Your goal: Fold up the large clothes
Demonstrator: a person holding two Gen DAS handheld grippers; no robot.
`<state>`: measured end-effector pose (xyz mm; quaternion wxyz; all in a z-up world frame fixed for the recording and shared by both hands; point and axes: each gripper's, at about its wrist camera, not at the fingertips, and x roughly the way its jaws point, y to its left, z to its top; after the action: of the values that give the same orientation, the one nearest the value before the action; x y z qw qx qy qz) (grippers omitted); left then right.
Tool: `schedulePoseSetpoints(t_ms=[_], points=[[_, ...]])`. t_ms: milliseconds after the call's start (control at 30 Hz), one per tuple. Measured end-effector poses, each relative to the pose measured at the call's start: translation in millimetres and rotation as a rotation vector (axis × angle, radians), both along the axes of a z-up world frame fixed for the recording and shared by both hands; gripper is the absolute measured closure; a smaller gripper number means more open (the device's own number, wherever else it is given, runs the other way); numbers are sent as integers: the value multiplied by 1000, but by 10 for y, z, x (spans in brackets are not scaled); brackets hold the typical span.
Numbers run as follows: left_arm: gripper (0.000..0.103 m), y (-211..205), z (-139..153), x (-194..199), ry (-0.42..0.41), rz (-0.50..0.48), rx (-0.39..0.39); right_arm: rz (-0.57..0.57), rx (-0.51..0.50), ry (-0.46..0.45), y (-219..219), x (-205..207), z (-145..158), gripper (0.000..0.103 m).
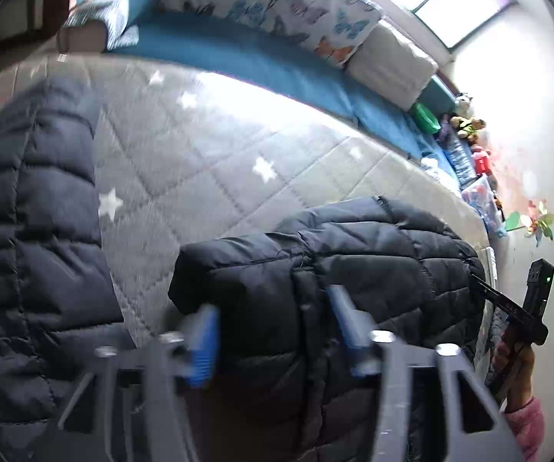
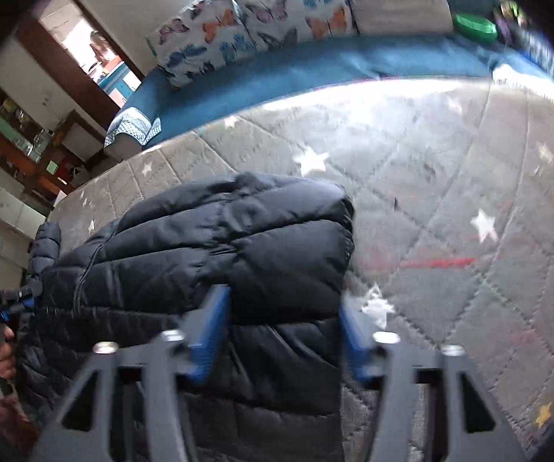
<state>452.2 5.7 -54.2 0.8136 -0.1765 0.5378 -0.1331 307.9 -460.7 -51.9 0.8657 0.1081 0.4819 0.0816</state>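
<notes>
A dark navy puffer jacket [image 1: 338, 269] lies on a grey star-patterned quilt [image 1: 207, 146], folded into a thick bundle; another part of it [image 1: 34, 211] stretches along the left. My left gripper [image 1: 273, 331] stands open, its blue pads either side of the bundle's near edge. In the right wrist view the jacket [image 2: 230, 238] is a folded bundle, and my right gripper [image 2: 280, 327] stands open around its near right corner. The right gripper also shows at the bundle's right end in the left wrist view [image 1: 507, 304].
A blue mattress edge [image 1: 261, 57] runs behind the quilt, with butterfly-print pillows [image 1: 277, 4] and a white pillow [image 1: 392, 61]. Toys and a green bowl [image 1: 425, 111] sit at the far right by the wall. A doorway and shelves [image 2: 26, 134] are at the left.
</notes>
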Motion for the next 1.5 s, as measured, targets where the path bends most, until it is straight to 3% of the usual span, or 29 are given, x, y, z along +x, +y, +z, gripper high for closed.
schedulePoseSetpoints(t_ms=[67,167,267,333,367,400,433,500,633,700,933,1100,1267,1500], points=[[77,-29,145,-37,-68,-23,-10,11,-46,-47,50,-28,151,81],[83,-165,422,-86,-180,-63,15,18,-63,-162,99,-176,502,84],[82,-297,798,-207,-384,-92,33,26,-75,-346,173,-369,913,85],[75,-339,921,-236,-452,-59,85,-15,-111,-434,205,-409,1114,83],[69,-358,916,-215,-462,-54,120,-41,-151,-428,207,-365,1128,75],[63,-386,862,-172,-449,-63,166,-50,-192,-393,218,-285,1085,68],[48,-408,753,-99,-391,-57,237,-60,-233,-315,206,-174,985,57],[44,-412,514,-10,-289,-56,320,-84,-232,-207,129,-66,784,57],[40,-277,254,11,-154,-54,239,-73,-209,-136,28,-141,587,57],[40,-216,205,-43,-136,-23,254,-43,-205,-103,70,-191,566,57],[22,287,274,-265,-99,108,380,104,-243,-60,433,-583,662,56],[20,645,232,-497,-70,168,486,219,-229,-16,725,-1016,631,53],[17,950,42,-733,-16,219,428,330,-191,-1,979,-1515,588,53],[17,1302,-190,-1083,44,284,203,512,-89,26,1412,-2364,412,52]])
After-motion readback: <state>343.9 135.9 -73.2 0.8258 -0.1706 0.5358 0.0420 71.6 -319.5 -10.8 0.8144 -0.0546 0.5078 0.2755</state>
